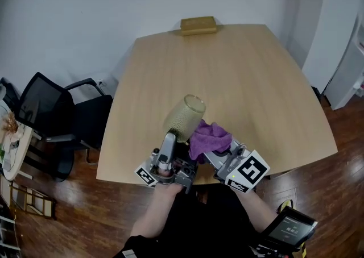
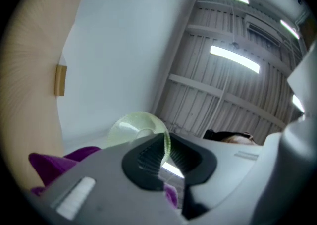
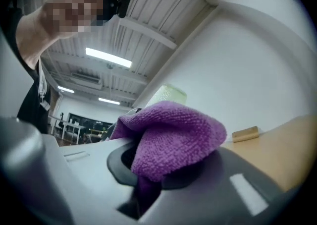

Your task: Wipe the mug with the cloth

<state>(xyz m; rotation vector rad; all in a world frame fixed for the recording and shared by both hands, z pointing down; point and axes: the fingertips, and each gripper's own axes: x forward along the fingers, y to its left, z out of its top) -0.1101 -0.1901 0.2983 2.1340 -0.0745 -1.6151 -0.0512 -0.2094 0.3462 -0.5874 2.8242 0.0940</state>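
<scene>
Clamping a thin edge of the pale green dimpled glass mug (image 1: 185,116) in my left hand-held gripper (image 1: 172,140), raised over the wooden desk (image 1: 239,69). My right hand-held gripper (image 1: 213,152) is pinching the soft purple cloth (image 1: 209,136) beside it. I am judging the glass slick and fragile.

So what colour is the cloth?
The cloth is purple; it shows best in the right gripper view.

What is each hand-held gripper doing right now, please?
Left hand-held gripper: closed on the mug, gripping its wall.
Right hand-held gripper: closed on the purple cloth.
</scene>
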